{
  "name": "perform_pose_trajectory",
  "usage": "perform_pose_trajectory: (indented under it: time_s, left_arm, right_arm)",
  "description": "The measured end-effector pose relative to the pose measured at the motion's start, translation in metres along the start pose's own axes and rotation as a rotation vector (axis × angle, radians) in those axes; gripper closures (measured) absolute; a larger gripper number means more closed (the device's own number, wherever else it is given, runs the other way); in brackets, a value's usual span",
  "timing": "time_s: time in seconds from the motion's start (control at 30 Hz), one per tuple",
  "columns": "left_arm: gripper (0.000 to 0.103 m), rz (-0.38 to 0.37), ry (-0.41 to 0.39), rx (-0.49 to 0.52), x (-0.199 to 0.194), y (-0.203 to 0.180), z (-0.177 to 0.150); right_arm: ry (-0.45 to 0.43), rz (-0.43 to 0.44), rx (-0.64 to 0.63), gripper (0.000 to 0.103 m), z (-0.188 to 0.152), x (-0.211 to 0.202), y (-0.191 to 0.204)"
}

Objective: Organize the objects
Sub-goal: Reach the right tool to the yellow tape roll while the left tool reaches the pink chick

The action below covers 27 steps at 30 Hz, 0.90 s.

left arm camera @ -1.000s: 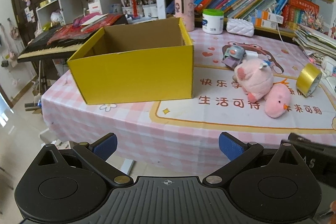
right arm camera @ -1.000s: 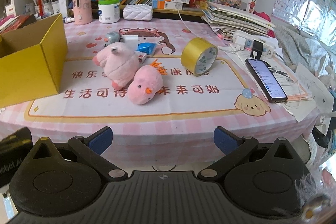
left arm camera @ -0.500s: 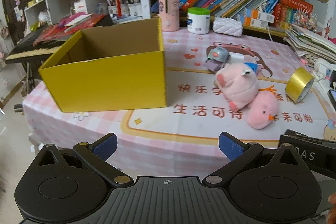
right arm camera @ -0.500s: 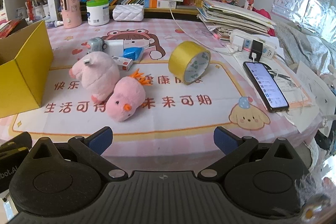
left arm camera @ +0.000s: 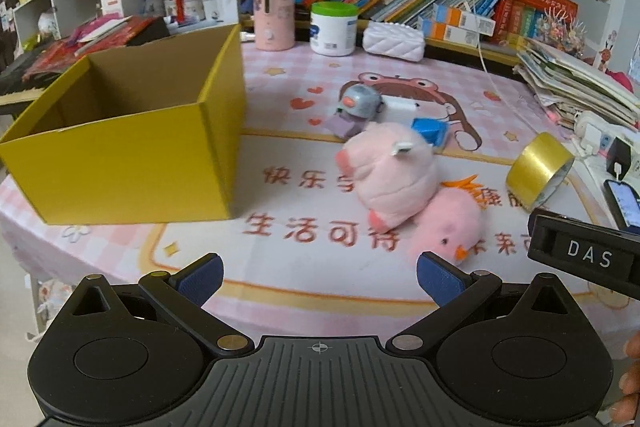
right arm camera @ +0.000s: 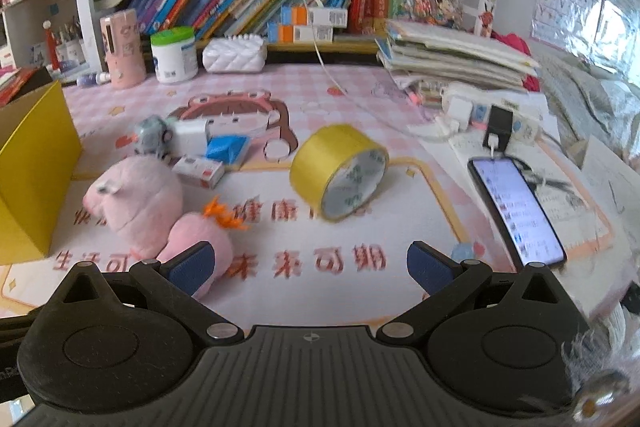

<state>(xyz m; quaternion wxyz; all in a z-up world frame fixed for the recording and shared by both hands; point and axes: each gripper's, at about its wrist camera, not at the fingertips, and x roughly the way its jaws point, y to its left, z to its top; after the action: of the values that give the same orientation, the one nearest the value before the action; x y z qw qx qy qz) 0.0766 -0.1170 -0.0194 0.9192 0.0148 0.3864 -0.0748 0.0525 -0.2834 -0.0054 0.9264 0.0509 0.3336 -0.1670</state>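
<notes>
Left gripper was seen with jaws spread wide, nothing held between the blue pads. It was held over the near edge of the pink checked table.

Right gripper was likewise wide open and empty; its left pad overlapped the pink chick plush in the view, but contact could not be judged.

Yellow box was noted at 10 o'clock in the left view, open-topped, nothing visible in the part of its interior that showed.

Pink pig plush lay at 1 o'clock from the left gripper, touching the chick plush at its lower right. Behind them, at 12 o'clock, a grey round toy, a white adapter, a blue packet and a small white-and-red box were clustered close together.

Yellow tape roll stood on its edge at 12 o'clock in the right view, apart from the plush toys.

A phone, screen lit and plugged into a cable, lay at 2 o'clock.

The right view was slightly blurred.
</notes>
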Motion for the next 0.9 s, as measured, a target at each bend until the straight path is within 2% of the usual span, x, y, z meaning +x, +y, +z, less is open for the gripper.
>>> perform_pose_trajectory:
  time_s: [0.1, 0.2, 0.27, 0.37, 0.43, 0.5, 0.63, 0.7, 0.8, 0.9]
  left_arm:
    - [0.000, -0.013, -0.005, 0.000, 0.008, -0.014, 0.005]
    - [0.000, -0.040, 0.012, 0.003, 0.017, -0.028, 0.007]
    - [0.000, -0.088, 0.025, 0.014, 0.024, -0.034, 0.008]
    - [0.000, -0.113, 0.026, 0.008, 0.031, -0.042, 0.010]
    - [0.000, -0.104, 0.026, 0.013, 0.035, -0.048, 0.013]
    - [0.000, -0.101, 0.032, 0.021, 0.039, -0.054, 0.015]
    - [0.002, -0.112, 0.040, 0.035, 0.048, -0.063, 0.017]
    - [0.004, -0.126, 0.035, 0.035, 0.050, -0.065, 0.018]
    - [0.015, -0.140, 0.061, 0.038, 0.059, -0.068, 0.021]
    - [0.030, -0.144, 0.096, 0.035, 0.067, -0.071, 0.022]
  right_arm:
    - [-0.026, 0.027, -0.003, 0.000, 0.007, 0.008, -0.010]
    - [-0.024, 0.090, 0.019, 0.000, 0.015, 0.017, -0.024]
    - [-0.015, 0.134, 0.045, 0.000, 0.020, 0.023, -0.035]
    - [0.000, 0.140, 0.073, 0.003, 0.026, 0.033, -0.047]
    - [0.018, 0.139, 0.079, 0.010, 0.030, 0.042, -0.052]
    - [0.045, 0.151, 0.087, 0.025, 0.033, 0.052, -0.056]
    - [0.080, 0.200, 0.100, 0.038, 0.038, 0.072, -0.059]
    - [0.078, 0.226, 0.101, 0.043, 0.043, 0.079, -0.058]
    - [0.069, 0.238, 0.099, 0.044, 0.049, 0.092, -0.055]
    - [0.076, 0.244, 0.094, 0.046, 0.054, 0.103, -0.053]
